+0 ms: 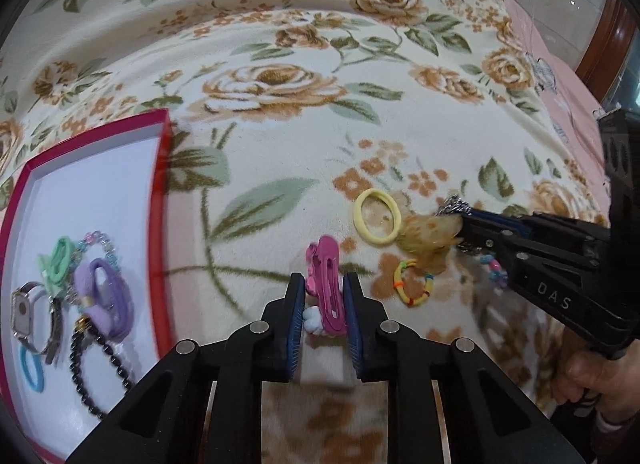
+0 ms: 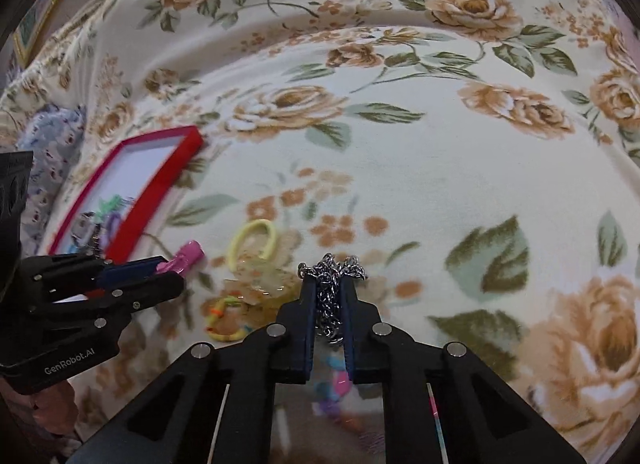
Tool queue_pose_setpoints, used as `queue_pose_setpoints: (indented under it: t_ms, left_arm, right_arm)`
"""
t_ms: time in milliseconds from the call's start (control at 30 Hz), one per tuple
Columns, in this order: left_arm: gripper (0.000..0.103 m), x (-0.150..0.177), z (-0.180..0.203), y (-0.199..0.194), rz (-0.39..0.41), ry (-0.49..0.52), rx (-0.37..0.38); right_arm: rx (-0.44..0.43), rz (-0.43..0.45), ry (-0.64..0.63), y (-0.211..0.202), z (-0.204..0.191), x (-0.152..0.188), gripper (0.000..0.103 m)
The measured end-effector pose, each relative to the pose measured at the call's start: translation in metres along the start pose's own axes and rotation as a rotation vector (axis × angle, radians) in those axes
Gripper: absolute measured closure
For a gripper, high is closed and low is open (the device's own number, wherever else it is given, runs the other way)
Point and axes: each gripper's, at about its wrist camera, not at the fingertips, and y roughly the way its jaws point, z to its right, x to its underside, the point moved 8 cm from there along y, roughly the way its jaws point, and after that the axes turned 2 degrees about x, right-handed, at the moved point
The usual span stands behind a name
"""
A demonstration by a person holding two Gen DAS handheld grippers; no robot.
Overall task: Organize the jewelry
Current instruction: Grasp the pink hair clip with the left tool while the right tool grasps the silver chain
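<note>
Now both grippers are clamped on jewelry atop the floral blanket (image 1: 280,152).
Right of the red tray (image 1: 160,200), the left gripper (image 1: 325,296) pinches a pink hair clip (image 1: 326,284); farther right of the tray, past a yellow hair tie (image 1: 377,216), the right gripper (image 2: 329,296) grips a silver chain (image 2: 332,288). Inside the tray lie a watch (image 1: 25,312), a purple scrunchie (image 1: 104,296) and a black bead bracelet (image 1: 100,364).

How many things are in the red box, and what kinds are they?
In the red box:
Hair ties: 3 (green, purple, blue)
Bead bracelets: 2 (black, pastel)
Watch: 1
Total: 6
</note>
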Motion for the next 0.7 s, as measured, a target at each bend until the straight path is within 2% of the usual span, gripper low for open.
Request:
queue_pose_setpoints:
  t_ms: [367, 700]
  left_arm:
    - [0.085, 0.02, -0.032, -0.071, 0.094, -0.093, -0.003]
    - [0.085, 0.049, -0.067, -0.122, 0.142, -0.178, -0.034]
  right_arm:
    - [-0.114, 0.07, -0.021, -0.04, -0.047, -0.011, 0.093]
    - [-0.172, 0.072, -0.058, -0.05, -0.088, -0.012, 0.093]
